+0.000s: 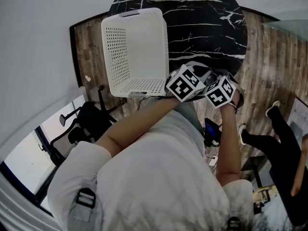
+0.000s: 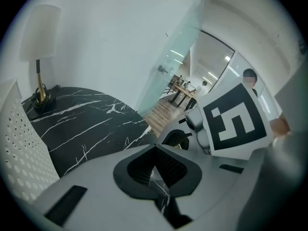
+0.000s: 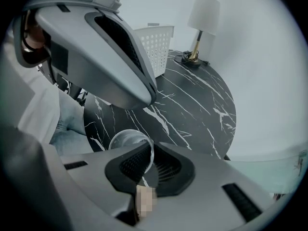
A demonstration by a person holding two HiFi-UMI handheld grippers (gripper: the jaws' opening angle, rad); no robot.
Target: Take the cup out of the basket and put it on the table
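A clear glass cup point(image 3: 126, 142) hangs tilted over the near edge of the black marble table point(image 3: 192, 100), with my right gripper point(image 3: 149, 153) shut on its rim. The white perforated basket point(image 1: 134, 52) stands on the table's left side and looks empty in the head view. My left gripper point(image 2: 155, 150) is shut with nothing between its jaws and points across the table. Both grippers sit side by side at the table's near edge, left gripper point(image 1: 185, 83) beside right gripper point(image 1: 221, 91). The cup is hidden under them in the head view.
A table lamp point(image 3: 202, 20) with a white shade stands at the far side of the table, beyond the basket point(image 3: 155, 47). An office chair point(image 1: 84, 121) is at my left. Another person's legs point(image 1: 269, 138) are at the right on the wood floor.
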